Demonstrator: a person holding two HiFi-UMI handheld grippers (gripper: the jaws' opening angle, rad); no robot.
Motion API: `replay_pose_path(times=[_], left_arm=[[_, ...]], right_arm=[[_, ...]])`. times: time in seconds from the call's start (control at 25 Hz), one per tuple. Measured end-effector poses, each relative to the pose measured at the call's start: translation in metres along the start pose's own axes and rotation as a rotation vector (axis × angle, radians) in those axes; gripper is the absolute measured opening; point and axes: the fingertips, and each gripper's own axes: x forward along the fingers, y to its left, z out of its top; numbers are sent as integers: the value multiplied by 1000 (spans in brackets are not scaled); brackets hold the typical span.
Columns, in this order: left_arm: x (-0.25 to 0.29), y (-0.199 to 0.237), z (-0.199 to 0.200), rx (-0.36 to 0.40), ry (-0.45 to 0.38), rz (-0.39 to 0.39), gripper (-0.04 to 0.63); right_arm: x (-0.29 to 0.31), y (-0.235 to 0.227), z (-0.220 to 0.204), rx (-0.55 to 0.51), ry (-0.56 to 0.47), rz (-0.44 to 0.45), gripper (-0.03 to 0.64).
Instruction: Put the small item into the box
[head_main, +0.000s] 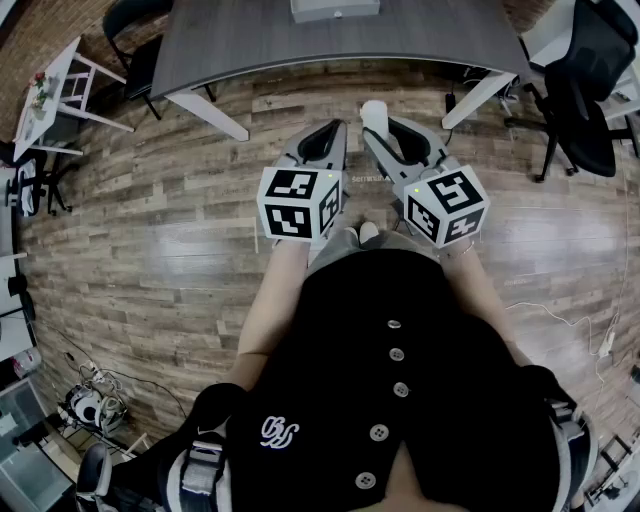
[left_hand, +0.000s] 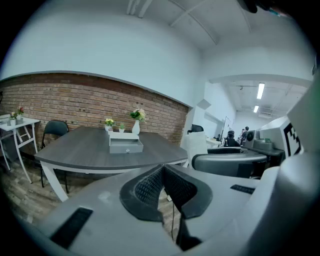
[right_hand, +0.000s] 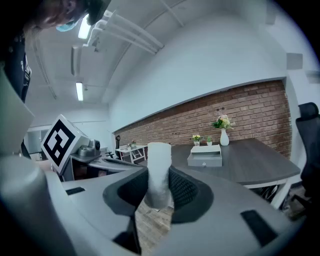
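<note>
The small item (head_main: 373, 113) is a white cylinder, and my right gripper (head_main: 384, 132) is shut on it; in the right gripper view the small item (right_hand: 159, 170) stands upright between the dark pads of the right gripper (right_hand: 159, 194). My left gripper (head_main: 334, 130) is beside it, shut with nothing inside; its left gripper (left_hand: 162, 173) pads touch each other. The box (head_main: 335, 9) is a grey drawer box on the dark table (head_main: 260, 40) ahead. The box (left_hand: 126, 145) shows in the left gripper view, and the box (right_hand: 205, 158) in the right gripper view. Both grippers are held over the wooden floor, short of the table.
A white vase with flowers (left_hand: 136, 124) and small potted plants (right_hand: 196, 139) stand behind the box. A black chair (head_main: 140, 50) is at the table's left, an office chair (head_main: 585, 80) at the right. A white side table (head_main: 50, 95) stands far left. Cables (head_main: 95, 400) lie on the floor.
</note>
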Motion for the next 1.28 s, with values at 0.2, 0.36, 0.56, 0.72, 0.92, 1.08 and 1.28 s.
replay_pose_path(times=[0.2,0.36,0.56,0.72,0.92,1.08,1.28], left_arm=[[0,0,-2,0,-2,-3,14],[2,-1,-5,28,14,-1,14],[4,2,-3,23,15,1,14],[5,0,0,18,-2,5,14],[11,5,3,-21,-25,18,14],[23,8,8,-23,-25,27,14],[39,13,15,-30,-39,61,14]], right_arm=[[0,-1,3,5,-1,2,129],[-2,-2,2,3,8,1,127],[2,-2,-2,5,22,9,127],[4,-2,-1,-4,20,16,127],[9,-9,0,51,-1,36,130],[10,-27,3,51,-9,32,130],[10,-58,2,62,-7,20,130]])
